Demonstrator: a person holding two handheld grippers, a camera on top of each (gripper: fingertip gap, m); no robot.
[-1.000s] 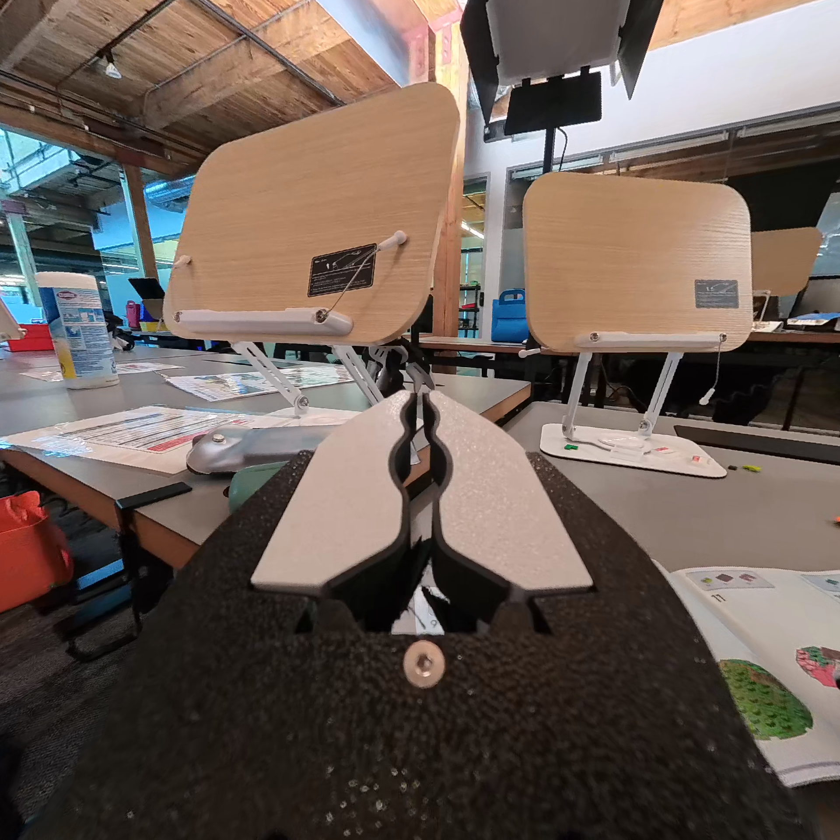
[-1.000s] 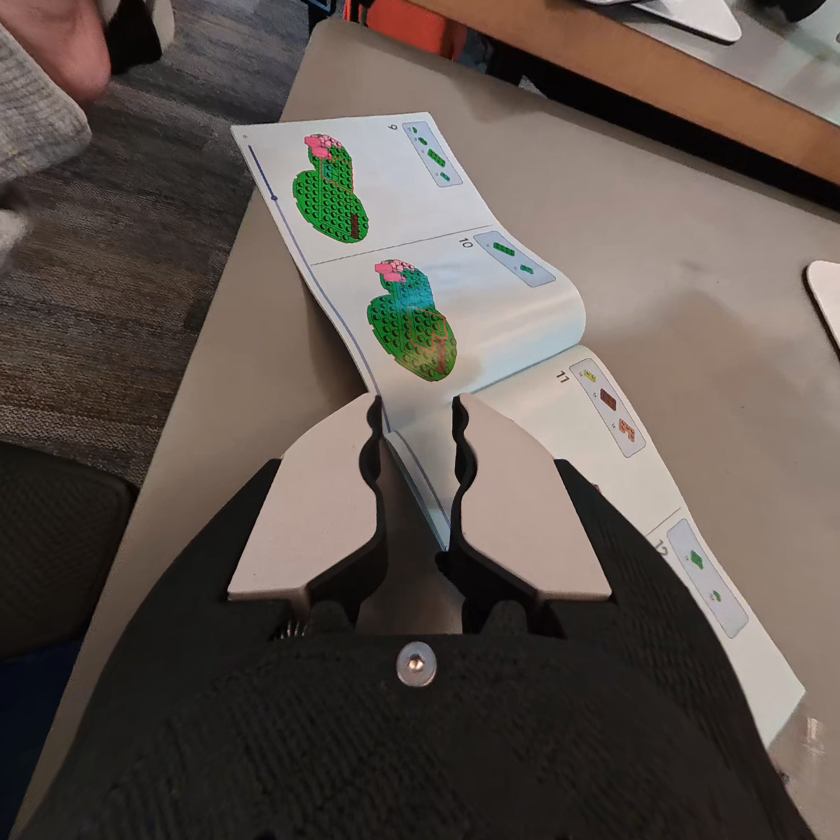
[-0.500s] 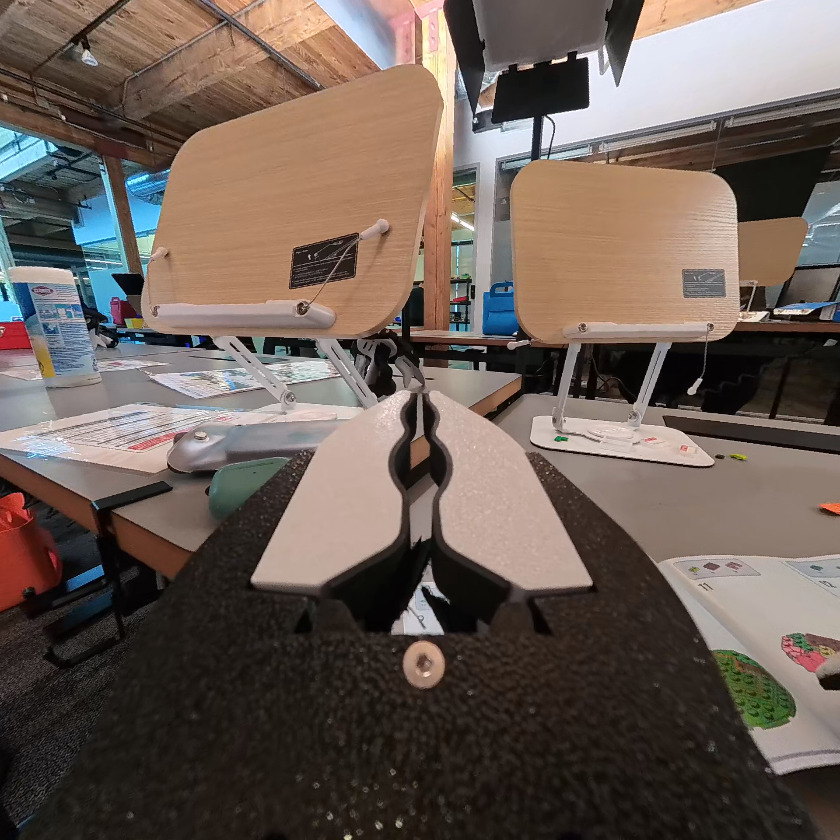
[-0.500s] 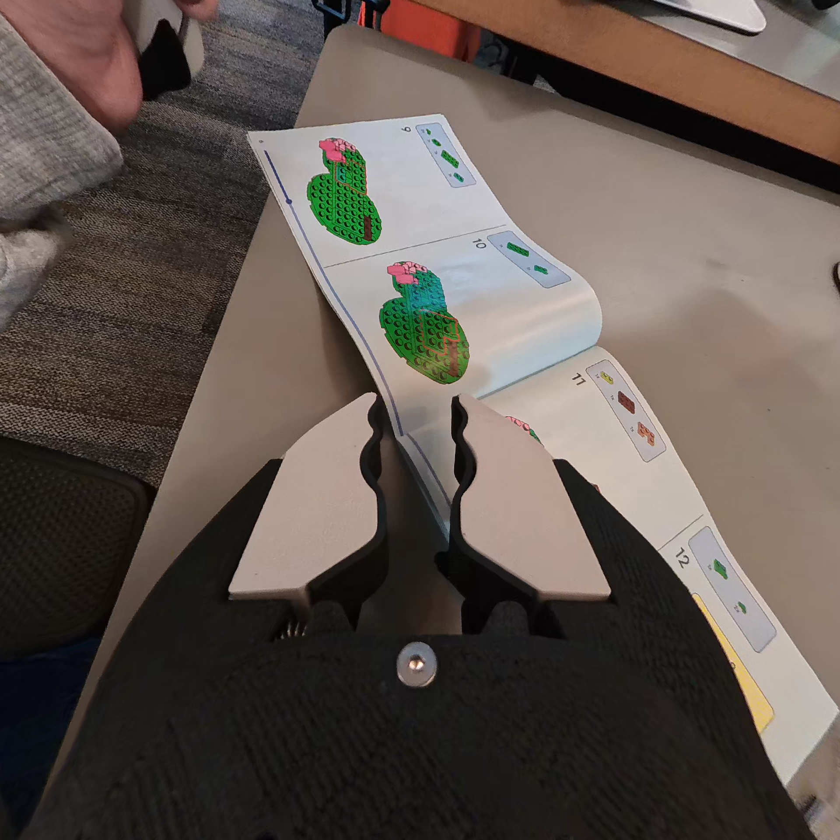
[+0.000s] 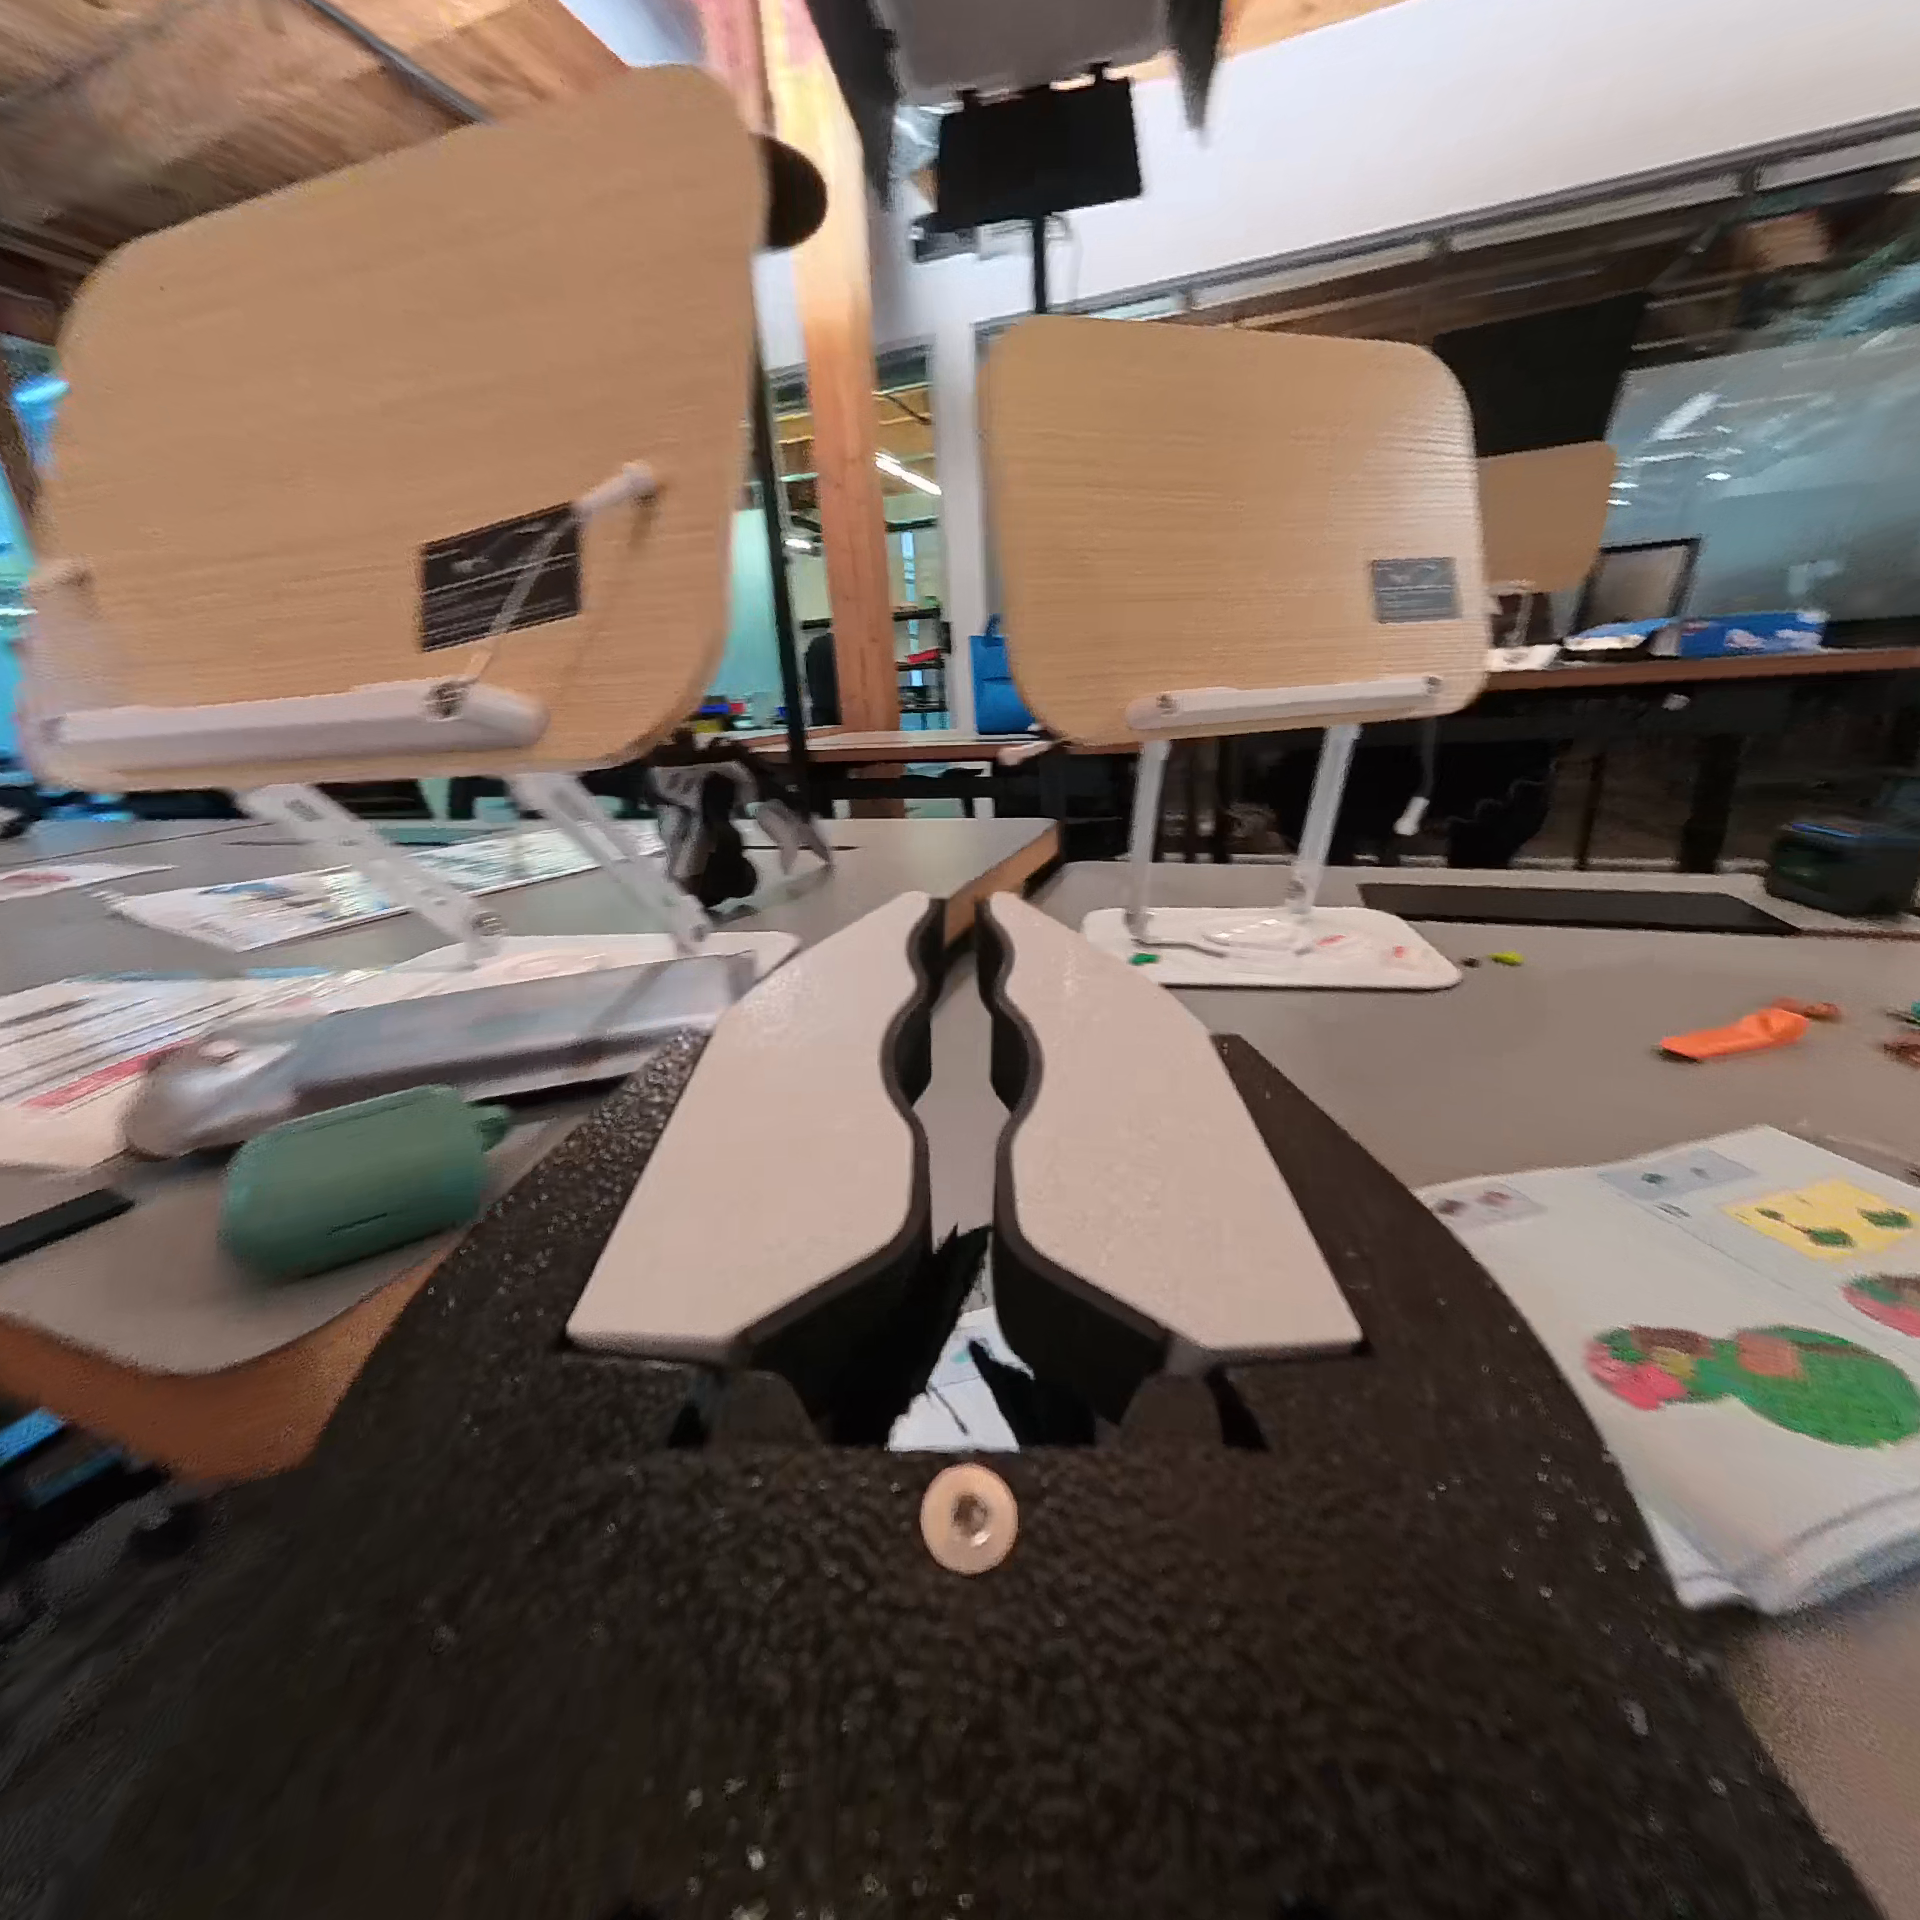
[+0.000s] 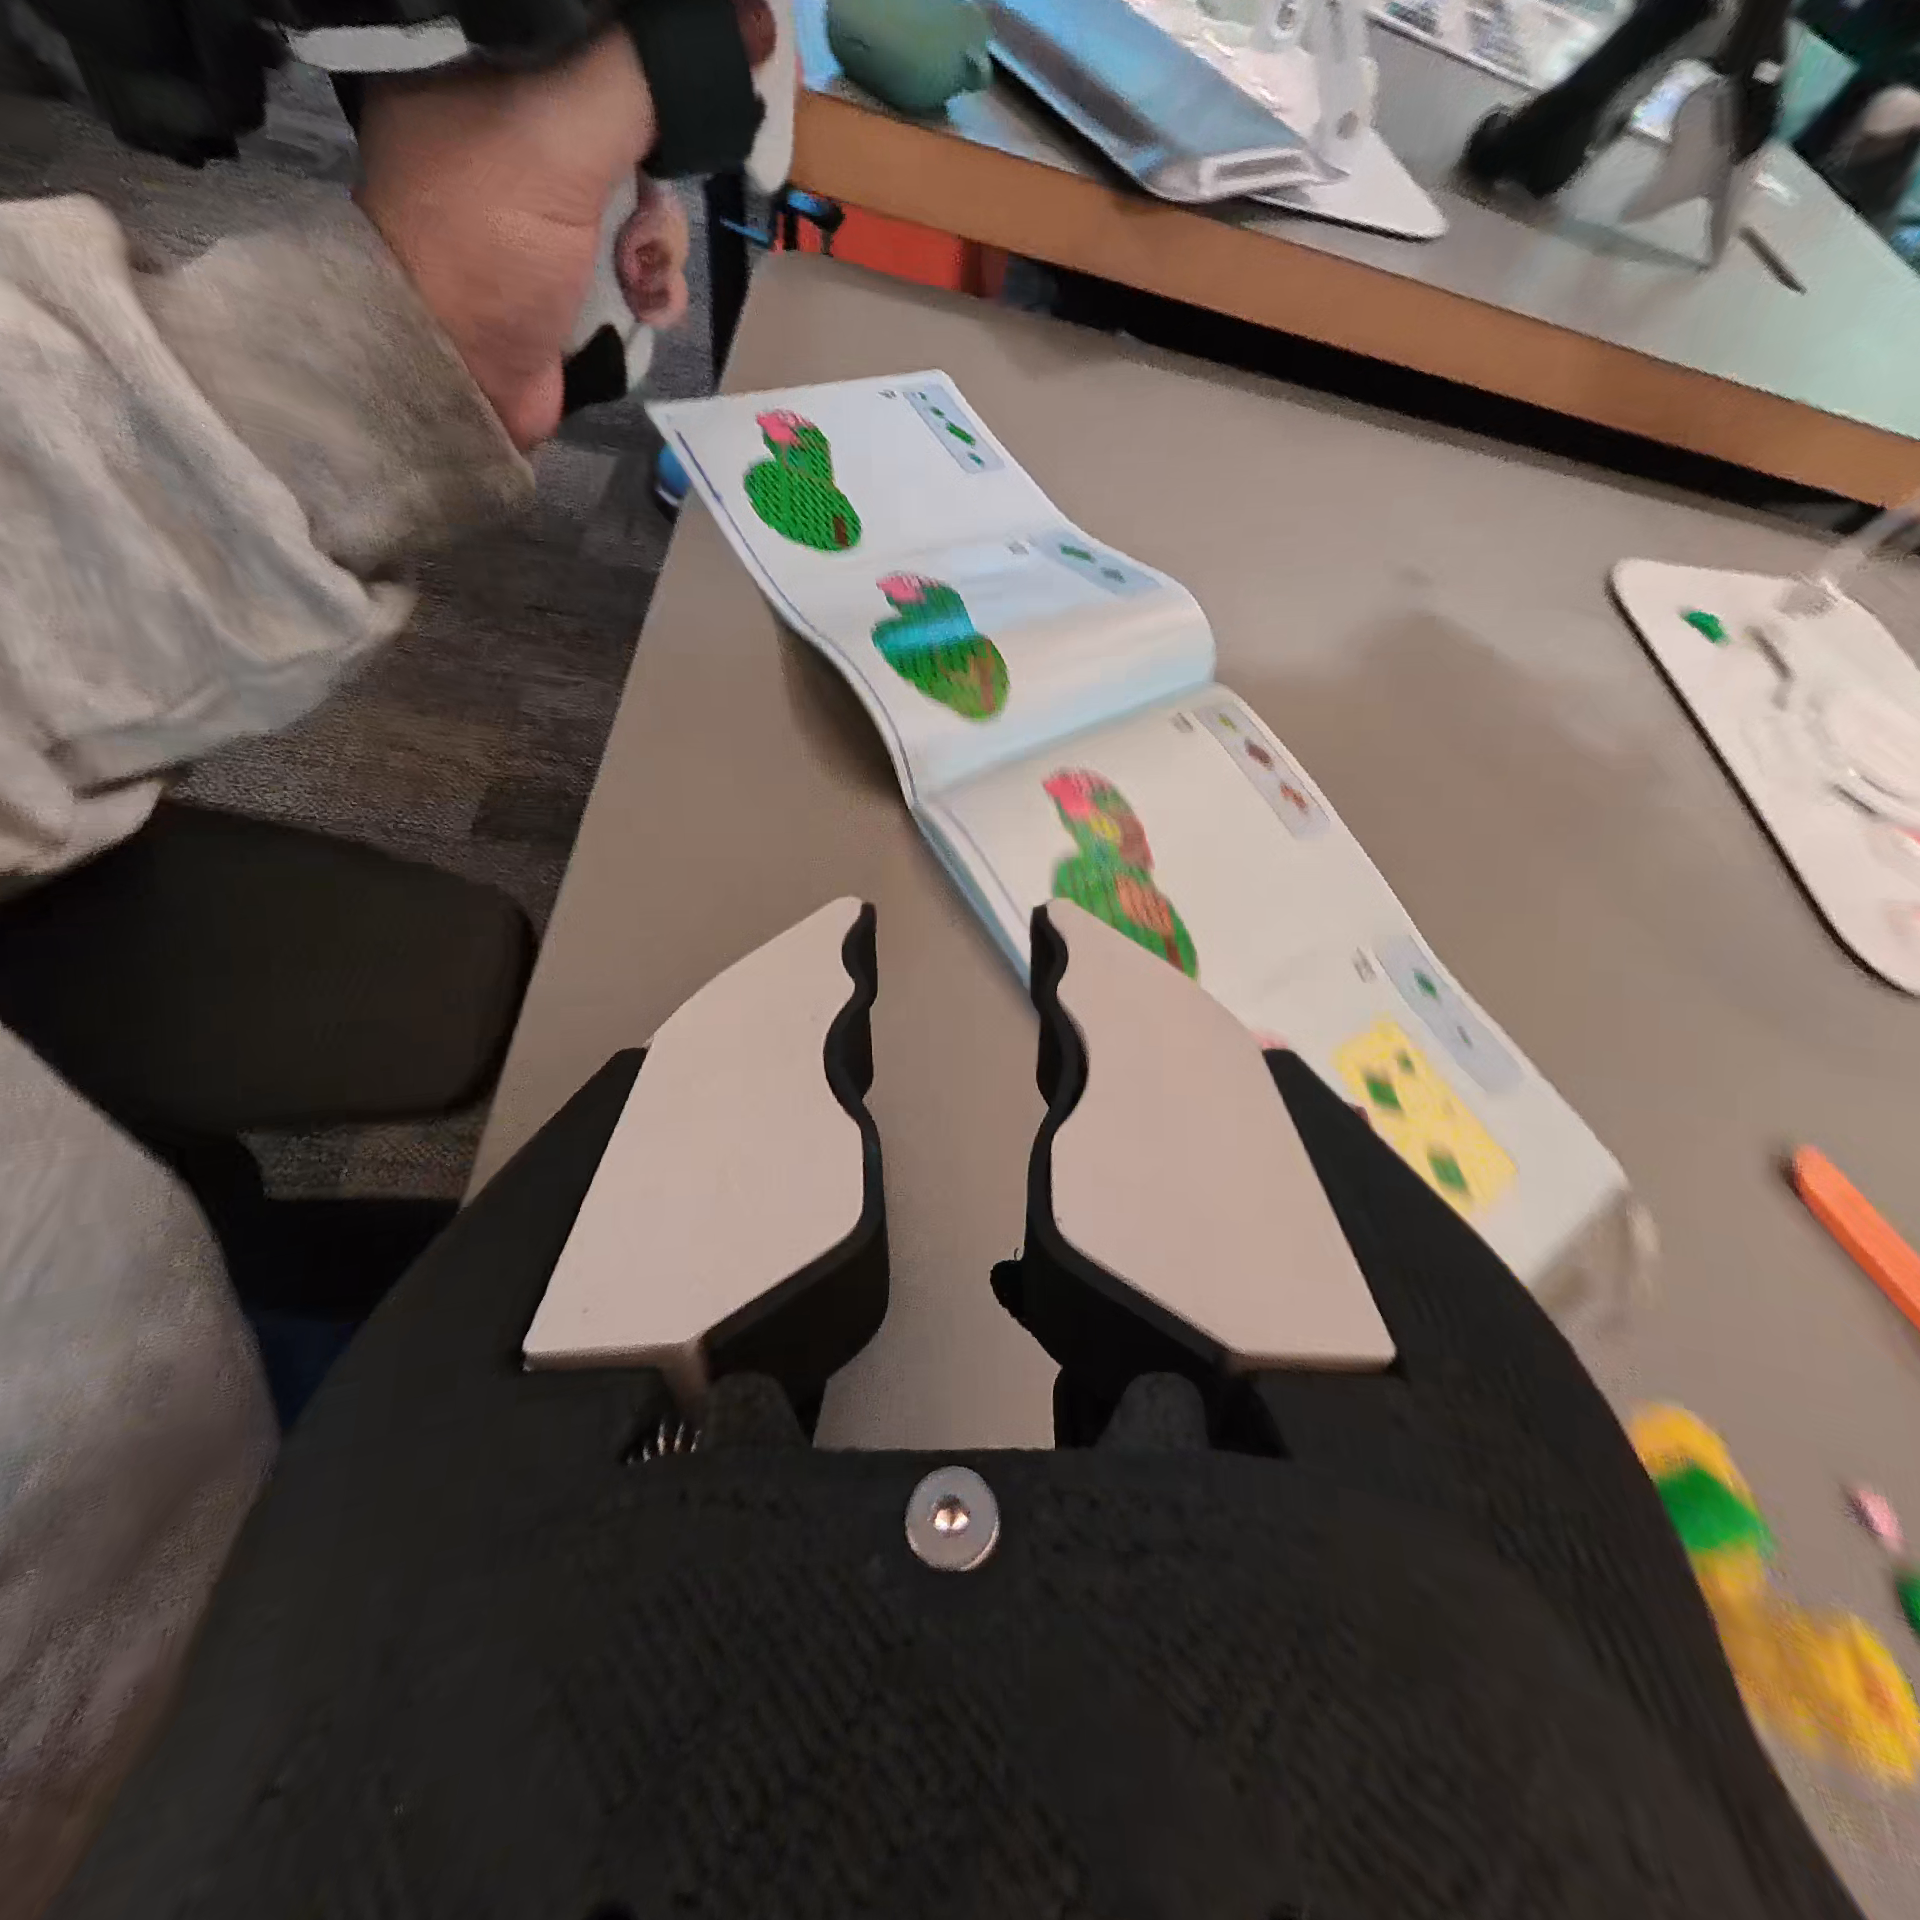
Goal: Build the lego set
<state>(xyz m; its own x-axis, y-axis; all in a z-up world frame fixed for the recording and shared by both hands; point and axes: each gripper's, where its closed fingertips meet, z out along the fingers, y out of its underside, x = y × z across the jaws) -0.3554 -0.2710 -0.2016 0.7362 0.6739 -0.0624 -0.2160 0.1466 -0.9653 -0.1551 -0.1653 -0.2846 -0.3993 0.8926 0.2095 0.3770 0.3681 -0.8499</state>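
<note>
The room has a wooden ceiling [image 5: 208, 94] in the upper left of the frame and a white wall [image 5: 1507, 104] in the upper right. Grey tables [image 5: 1507, 1049] with wood edges fill the middle. Grey carpet [image 6: 436, 727] covers the floor at the left.

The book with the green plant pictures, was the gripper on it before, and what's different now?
A second ago the booklet's near edge ran between the right gripper's open fingers, not pinched. Now that gripper has drawn back toward the person, and only bare table shows between them. The left gripper's fingers parted slightly. The booklet stayed open on the table.
</note>
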